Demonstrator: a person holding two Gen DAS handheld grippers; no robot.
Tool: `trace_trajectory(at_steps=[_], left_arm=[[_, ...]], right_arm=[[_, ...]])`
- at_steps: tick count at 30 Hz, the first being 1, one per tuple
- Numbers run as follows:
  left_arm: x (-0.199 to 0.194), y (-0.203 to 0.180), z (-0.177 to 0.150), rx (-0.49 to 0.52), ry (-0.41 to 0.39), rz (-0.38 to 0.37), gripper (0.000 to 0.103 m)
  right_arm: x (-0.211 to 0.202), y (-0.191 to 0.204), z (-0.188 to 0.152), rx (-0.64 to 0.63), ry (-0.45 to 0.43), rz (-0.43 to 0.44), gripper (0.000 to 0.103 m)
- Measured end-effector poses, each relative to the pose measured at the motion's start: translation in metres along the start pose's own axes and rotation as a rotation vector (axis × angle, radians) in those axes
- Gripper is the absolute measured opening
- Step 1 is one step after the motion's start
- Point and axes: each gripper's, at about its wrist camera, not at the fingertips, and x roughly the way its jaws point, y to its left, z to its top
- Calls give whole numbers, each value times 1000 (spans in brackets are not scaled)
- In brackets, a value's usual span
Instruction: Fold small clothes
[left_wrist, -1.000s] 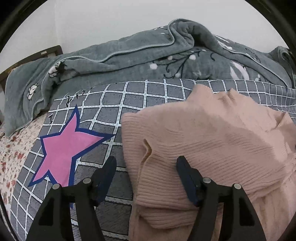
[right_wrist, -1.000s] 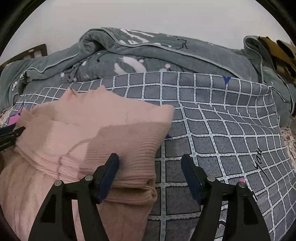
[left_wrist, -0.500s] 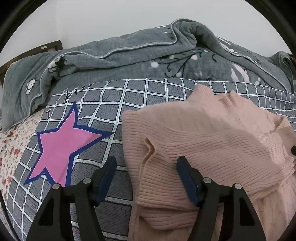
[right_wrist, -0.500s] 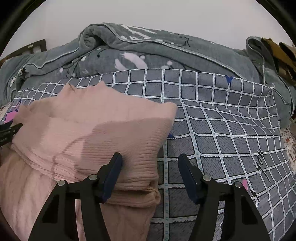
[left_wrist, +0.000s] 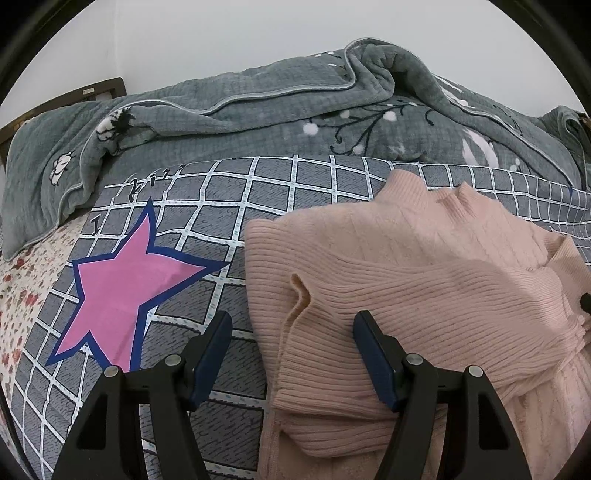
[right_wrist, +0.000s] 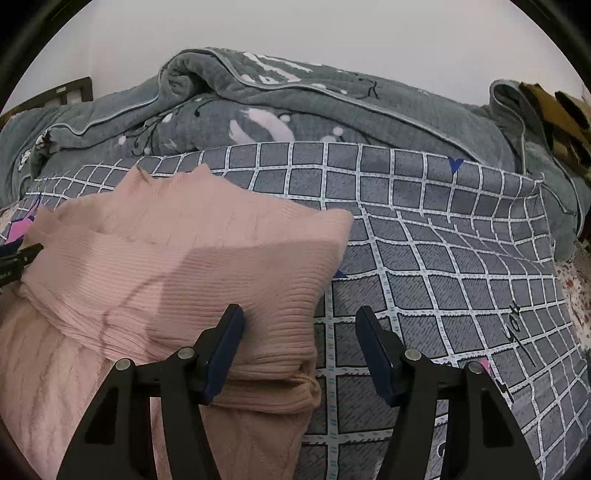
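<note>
Pink sweater (left_wrist: 424, 280) lies partly folded on checked sheet (left_wrist: 229, 206), sleeves crossed over body, grey blanket (left_wrist: 258, 110) heaped behind

Left gripper (left_wrist: 291, 332) released, jaws straddling sweater's left edge, gripping nothing; closing here could catch sheet as well and drag fold askew

Right gripper (right_wrist: 299, 325) released, jaws just narrowed, straddling right edge, not pinching; risk of nipping top layer only, so sleeve slides off when lifted

Uneven grabs likely leave crooked fold

Left hand-held gripper (left_wrist: 291, 338) tilts downward, jaws spread wide and gripping nothing. Right hand-held gripper (right_wrist: 299, 332) (likewise tilted down) has just narrowed slightly, jaws still apart.
</note>
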Motion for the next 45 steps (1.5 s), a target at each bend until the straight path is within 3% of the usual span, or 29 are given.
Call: trace_trajectory(at_steps=[45], left_arm=[[0,3,1,-8,-3,-8,68]], right_arm=[[0,0,-1,17,-2,16,62]])
